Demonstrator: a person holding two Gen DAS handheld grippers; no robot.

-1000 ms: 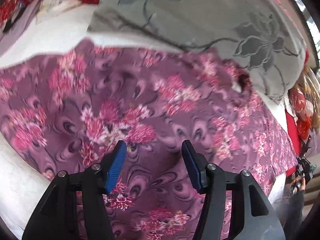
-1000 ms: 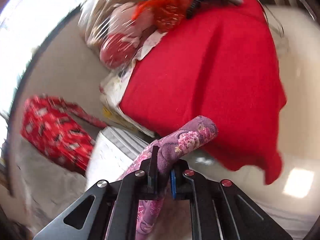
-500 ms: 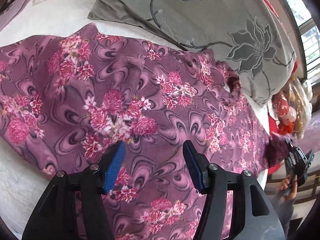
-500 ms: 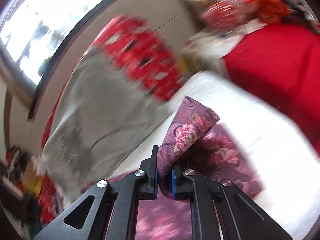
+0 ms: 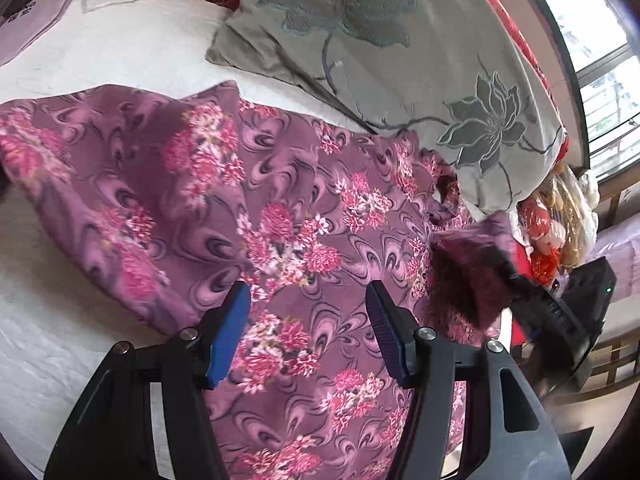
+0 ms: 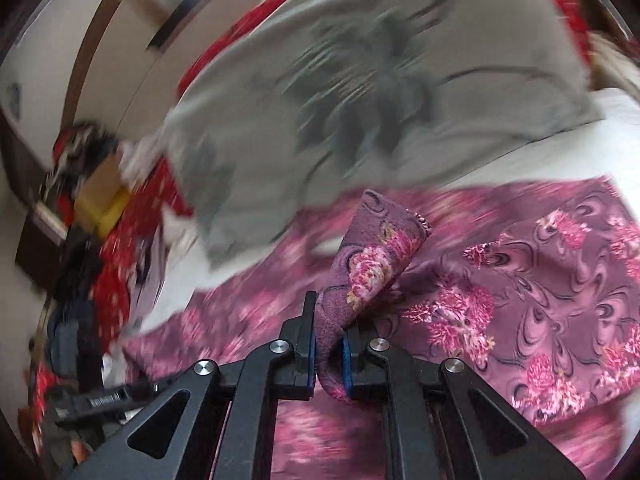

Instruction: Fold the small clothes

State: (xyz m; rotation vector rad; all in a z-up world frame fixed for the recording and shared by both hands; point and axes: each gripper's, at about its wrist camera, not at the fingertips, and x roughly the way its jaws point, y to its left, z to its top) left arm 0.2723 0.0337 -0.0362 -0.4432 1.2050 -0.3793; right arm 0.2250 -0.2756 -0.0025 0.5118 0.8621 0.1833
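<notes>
A purple garment with pink flowers (image 5: 280,216) lies spread on a white bed; it also shows in the right wrist view (image 6: 560,300). My left gripper (image 5: 308,332) is open and empty, hovering just above the garment's middle. My right gripper (image 6: 330,344) is shut on a corner of the garment (image 6: 372,264), which sticks up between the blue pads as a folded flap. In the left wrist view the right gripper (image 5: 516,280) appears at the right, blurred, holding that raised corner over the cloth.
A grey pillow with a flower design (image 5: 400,48) lies along the garment's far edge, also in the right wrist view (image 6: 360,92). White bedsheet (image 5: 48,320) borders the left. Red fabric and bags (image 5: 548,232) crowd the right. Clutter (image 6: 80,184) sits left.
My right gripper has swung with the held corner from beside the red cloth back over the garment. The left gripper stays open and has pulled back slightly, showing more of the garment.
</notes>
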